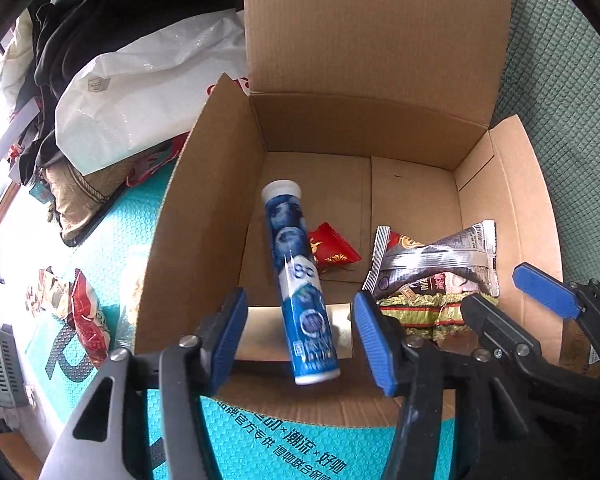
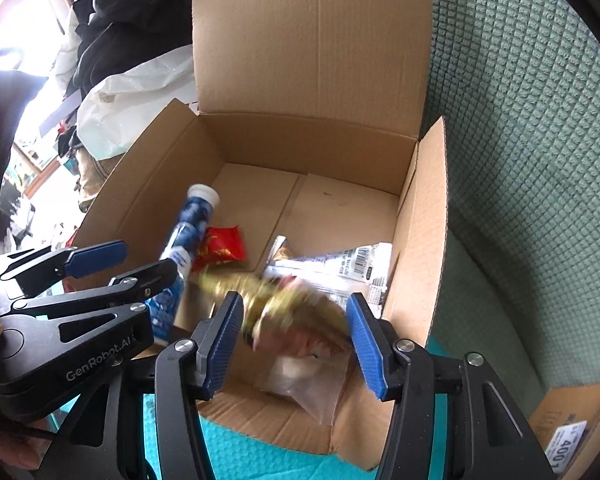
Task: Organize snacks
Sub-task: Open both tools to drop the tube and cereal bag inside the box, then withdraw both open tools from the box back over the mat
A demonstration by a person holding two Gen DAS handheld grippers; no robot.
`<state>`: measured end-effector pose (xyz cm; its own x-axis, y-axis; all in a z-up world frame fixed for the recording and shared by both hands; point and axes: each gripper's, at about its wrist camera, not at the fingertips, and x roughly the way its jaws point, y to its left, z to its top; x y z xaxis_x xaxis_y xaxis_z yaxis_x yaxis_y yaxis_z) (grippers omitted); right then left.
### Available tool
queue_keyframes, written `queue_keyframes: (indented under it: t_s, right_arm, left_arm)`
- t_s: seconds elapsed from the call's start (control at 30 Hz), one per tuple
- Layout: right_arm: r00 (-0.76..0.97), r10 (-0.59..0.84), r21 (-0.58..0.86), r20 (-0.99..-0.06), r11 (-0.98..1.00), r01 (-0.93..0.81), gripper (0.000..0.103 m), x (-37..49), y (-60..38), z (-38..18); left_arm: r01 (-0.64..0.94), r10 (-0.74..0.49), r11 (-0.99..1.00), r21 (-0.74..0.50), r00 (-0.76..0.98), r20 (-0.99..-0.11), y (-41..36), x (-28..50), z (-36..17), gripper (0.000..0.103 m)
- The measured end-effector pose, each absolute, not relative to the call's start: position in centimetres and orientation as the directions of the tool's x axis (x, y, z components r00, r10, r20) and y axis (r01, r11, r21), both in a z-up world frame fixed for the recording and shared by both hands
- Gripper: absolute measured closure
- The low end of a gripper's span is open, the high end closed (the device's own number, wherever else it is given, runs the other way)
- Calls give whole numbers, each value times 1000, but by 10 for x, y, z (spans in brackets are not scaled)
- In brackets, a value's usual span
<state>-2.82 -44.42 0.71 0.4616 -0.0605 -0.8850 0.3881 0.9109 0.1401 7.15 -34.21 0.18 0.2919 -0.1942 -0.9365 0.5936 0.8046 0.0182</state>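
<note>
Both grippers hang over the near rim of an open cardboard box (image 1: 204, 208) that sits on a teal bubble-textured mat (image 1: 112, 240). Left gripper (image 1: 298, 334): jaws spread wide, holding nothing; the blue tablet tube (image 1: 298, 280) sits between them in view but clear of both pads, slanted with its white cap toward the box's far wall, and whether it has settled on the floor I cannot tell. Right gripper (image 2: 294, 342): jaws equally wide, empty; a gold-and-red snack packet (image 2: 288, 312) shows as a blur just beyond the fingertips, seemingly dropping into the box. Already inside: a small red sachet (image 1: 332, 250) beside the tube, a silver foil packet (image 1: 436, 264) near the right wall, and a clear plastic bag (image 2: 304, 384) at the near edge. One red snack bag (image 1: 88, 316) lies outside on the mat, left of the box. Handling judgement: the tube is light, rigid and smooth, likely to roll, so best pinched across mid-body. The foil packets are light, crinkly, slippery and crushable; take them by a sealed end seam with gentle closure.
</note>
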Motion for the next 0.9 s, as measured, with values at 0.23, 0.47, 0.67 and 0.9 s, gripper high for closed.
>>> queue_keyframes:
  t_s: [0.23, 0.47, 0.67, 0.9]
  right_arm:
    - [472, -69, 141, -879, 908, 394, 48, -32, -446, 17]
    - [506, -64, 147, -860, 919, 366, 48, -28, -436, 33]
    - [537, -46, 147, -843, 939, 311, 48, -18, -418, 48]
    - [573, -10, 154, -819, 959, 237, 48, -10, -391, 66]
  left_arm:
    - [583, -225, 812, 3, 318, -921, -329, 68, 21, 43]
    - [553, -281, 832, -39, 360, -890, -304, 69, 51, 43]
    - [488, -255, 873, 3, 461, -850, -280, 71, 77, 43]
    - [453, -247, 892, 9, 503, -828, -247, 70, 98, 43]
